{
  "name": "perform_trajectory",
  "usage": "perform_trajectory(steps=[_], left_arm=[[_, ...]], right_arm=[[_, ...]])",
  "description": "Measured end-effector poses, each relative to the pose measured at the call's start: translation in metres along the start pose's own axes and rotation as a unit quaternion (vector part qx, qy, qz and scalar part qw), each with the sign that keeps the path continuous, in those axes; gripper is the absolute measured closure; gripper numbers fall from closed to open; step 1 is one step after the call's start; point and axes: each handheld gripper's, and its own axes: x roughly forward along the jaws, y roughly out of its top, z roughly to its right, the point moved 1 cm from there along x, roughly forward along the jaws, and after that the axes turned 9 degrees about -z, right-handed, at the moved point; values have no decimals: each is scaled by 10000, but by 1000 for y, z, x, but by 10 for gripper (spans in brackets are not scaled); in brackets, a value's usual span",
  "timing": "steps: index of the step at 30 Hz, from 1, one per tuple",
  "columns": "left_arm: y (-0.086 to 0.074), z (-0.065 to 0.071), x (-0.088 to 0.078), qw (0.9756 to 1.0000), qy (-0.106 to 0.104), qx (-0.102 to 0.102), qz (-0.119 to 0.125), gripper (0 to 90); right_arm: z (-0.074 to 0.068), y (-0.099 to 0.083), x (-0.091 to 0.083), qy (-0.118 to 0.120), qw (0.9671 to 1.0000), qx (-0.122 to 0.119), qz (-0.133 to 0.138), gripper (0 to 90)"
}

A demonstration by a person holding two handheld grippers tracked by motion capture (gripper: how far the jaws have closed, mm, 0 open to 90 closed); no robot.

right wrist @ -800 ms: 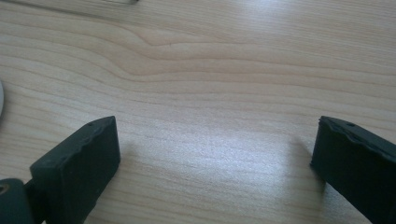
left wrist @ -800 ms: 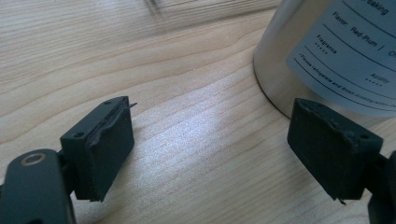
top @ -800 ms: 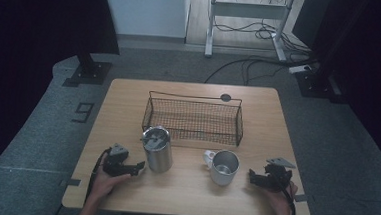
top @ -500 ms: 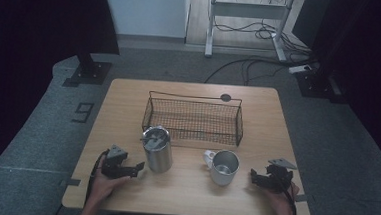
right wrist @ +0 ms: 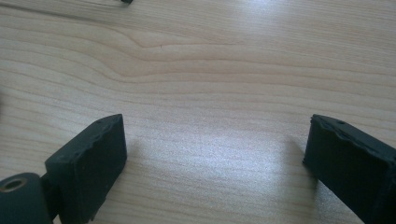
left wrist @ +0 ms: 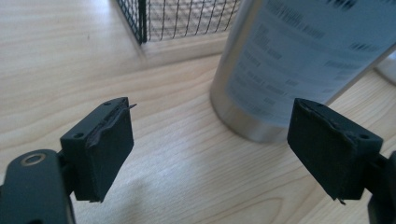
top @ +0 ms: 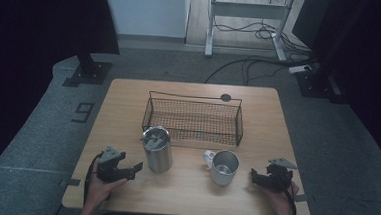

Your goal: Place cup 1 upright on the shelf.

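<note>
**Nothing moved yet: both tools open, parked by the cups**

Table (top: 182, 202): light wood, centre of the high view. No shift on it vs the shots just before; every item sits where it was, so no pick has begun.

Basket (top: 239, 121): black wire, empty, upper middle of the table. Looks like the likely drop spot, but that's a guess.

Tumbler (top: 157, 150): steel, lid on, upright, just below the basket's lower-left corner. In the left gripper view it fills the upper right (left wrist: 299, 60), ahead of the jaws and off to their right, not between them.

Mug (top: 223, 167): steel w/ white handle, upright, right of the tumbler, well apart from it.

Left tool (top: 135, 167): lower left, aimed at the tumbler, near it but not touching. About the same spot as a moment ago. Jaws stand wide (left wrist: 210, 140), nothing in them.

Right tool (top: 254, 177): lower right, aimed at the mug, short gap between. Also unmoved. Jaws wide (right wrist: 215, 154), bare wood between, no hold.

Meaning: approach pending; left tool needs to swing toward the tumbler to line up.

Writing: the tumbler's pale label carries print, too blurred to read. A "9" (top: 83, 112) is marked on the floor left of the table.
</note>
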Motion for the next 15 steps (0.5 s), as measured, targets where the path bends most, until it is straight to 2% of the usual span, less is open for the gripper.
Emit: perform_trajectory(steps=[9, 15], left_arm=[[6, 15, -14, 9993, -224, 259, 178, 144], [11, 17, -25, 9986, -291, 276, 358, 149]], right_arm=[[0, 0, 0, -14, 10000, 16, 21, 62], [0, 0, 0, -36, 10000, 41, 34, 66]])
